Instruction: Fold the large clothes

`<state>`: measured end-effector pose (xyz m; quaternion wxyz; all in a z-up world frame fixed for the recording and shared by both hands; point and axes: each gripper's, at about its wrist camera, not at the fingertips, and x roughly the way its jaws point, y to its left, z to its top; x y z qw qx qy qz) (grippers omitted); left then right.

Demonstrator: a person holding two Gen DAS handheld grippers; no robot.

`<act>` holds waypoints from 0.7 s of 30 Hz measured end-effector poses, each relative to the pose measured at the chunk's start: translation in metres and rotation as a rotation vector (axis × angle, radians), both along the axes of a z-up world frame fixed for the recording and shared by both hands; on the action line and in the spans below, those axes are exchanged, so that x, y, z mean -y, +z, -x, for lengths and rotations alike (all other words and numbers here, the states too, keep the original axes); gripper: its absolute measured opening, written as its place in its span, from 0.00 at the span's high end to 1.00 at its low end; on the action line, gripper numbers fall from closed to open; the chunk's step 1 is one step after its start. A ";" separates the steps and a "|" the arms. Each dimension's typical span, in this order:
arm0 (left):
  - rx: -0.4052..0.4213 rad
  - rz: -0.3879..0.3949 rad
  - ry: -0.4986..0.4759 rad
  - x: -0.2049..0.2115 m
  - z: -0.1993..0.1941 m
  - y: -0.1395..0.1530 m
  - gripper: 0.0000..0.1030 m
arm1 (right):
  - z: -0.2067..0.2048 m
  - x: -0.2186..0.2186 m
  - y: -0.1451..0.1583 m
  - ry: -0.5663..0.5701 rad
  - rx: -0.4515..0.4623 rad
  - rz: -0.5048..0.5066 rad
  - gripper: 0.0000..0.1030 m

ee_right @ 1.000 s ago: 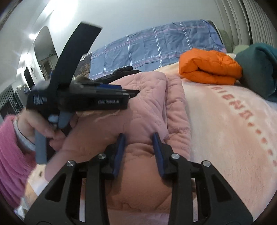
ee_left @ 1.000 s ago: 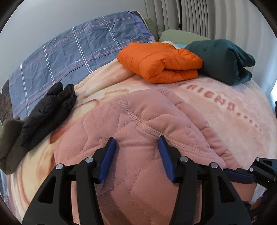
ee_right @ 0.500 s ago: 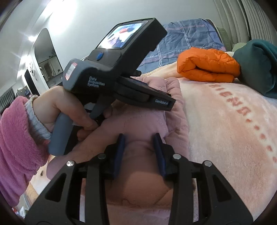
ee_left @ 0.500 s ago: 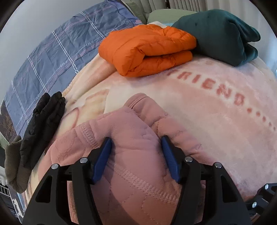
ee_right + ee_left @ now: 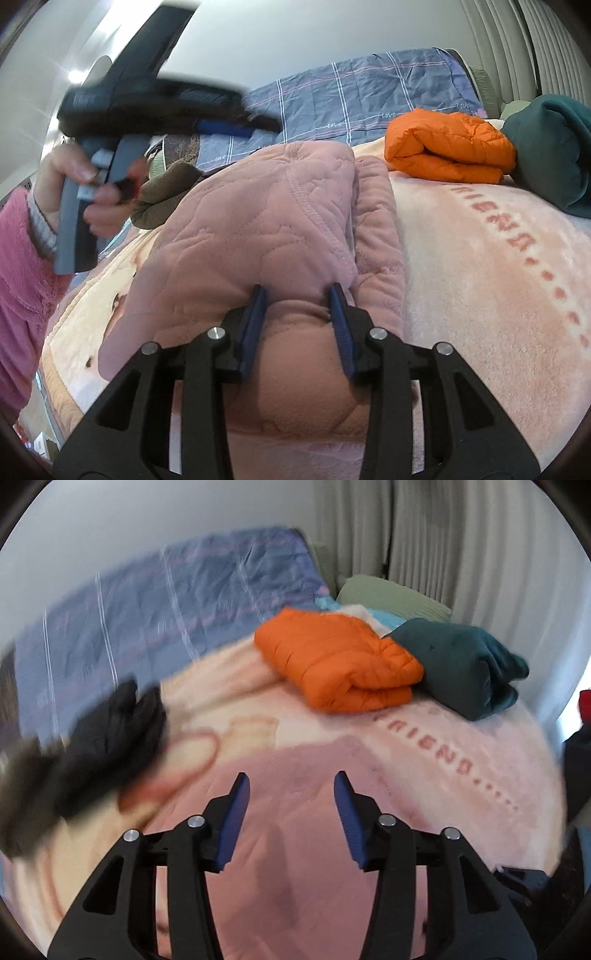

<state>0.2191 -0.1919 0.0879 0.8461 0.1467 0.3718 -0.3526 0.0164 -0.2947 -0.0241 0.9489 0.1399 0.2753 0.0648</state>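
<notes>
**Letting go of one side of the pink garment**

Lying low in the middle of both views, the pink garment [image 5: 280, 221] is resting folded on the pale blanket [image 5: 480, 258]. The right gripper [image 5: 297, 295] is pinching a bunched fold of it. The left gripper [image 5: 290, 786], jaws just narrowing yet still parted around nothing, is now hovering clear of the cloth it straddled a moment ago, suggesting this fold is laid. Motion blur is smearing the dark clothes [image 5: 107, 738] at left, and the garment's near edge is being cut off below.

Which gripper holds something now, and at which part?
The right gripper pinches a bunched fold at the near edge of the pink quilted garment. The left gripper holds nothing.
</notes>
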 end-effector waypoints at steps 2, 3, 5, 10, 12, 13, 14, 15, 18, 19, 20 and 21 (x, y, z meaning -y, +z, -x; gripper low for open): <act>-0.085 -0.097 -0.011 -0.005 -0.014 -0.054 0.51 | 0.000 0.000 0.000 0.005 0.004 -0.006 0.64; -0.042 -0.129 -0.011 -0.005 -0.011 -0.073 0.50 | -0.002 0.000 0.000 0.017 0.003 -0.010 0.64; -0.089 -0.052 0.025 -0.011 -0.020 -0.076 0.50 | -0.005 -0.003 0.000 0.000 -0.005 0.013 0.64; -0.019 -0.140 0.016 -0.002 -0.009 -0.059 0.50 | -0.003 -0.003 0.000 0.000 -0.009 0.001 0.64; 0.015 -0.093 0.023 -0.013 0.002 -0.038 0.51 | -0.001 -0.003 0.000 0.001 -0.007 0.000 0.64; 0.017 -0.054 0.027 -0.023 0.008 -0.027 0.51 | 0.001 -0.002 0.000 -0.001 -0.006 0.001 0.64; 0.017 -0.021 0.033 -0.033 0.013 -0.020 0.51 | 0.002 -0.002 -0.001 -0.004 -0.006 0.002 0.64; 0.015 0.014 0.040 -0.046 0.018 -0.014 0.51 | 0.003 -0.002 -0.001 -0.004 -0.006 -0.001 0.64; -0.035 0.060 0.069 -0.076 0.020 -0.034 0.45 | 0.001 -0.001 -0.001 0.004 -0.008 -0.007 0.64; -0.046 0.076 0.074 -0.079 0.018 -0.046 0.45 | -0.001 -0.002 -0.001 0.011 -0.007 -0.004 0.63; -0.048 0.052 0.076 -0.077 0.015 -0.062 0.44 | -0.003 -0.005 -0.001 0.015 -0.006 0.010 0.63; -0.022 0.015 0.078 -0.071 0.017 -0.068 0.44 | -0.004 -0.007 0.000 0.011 -0.008 0.026 0.63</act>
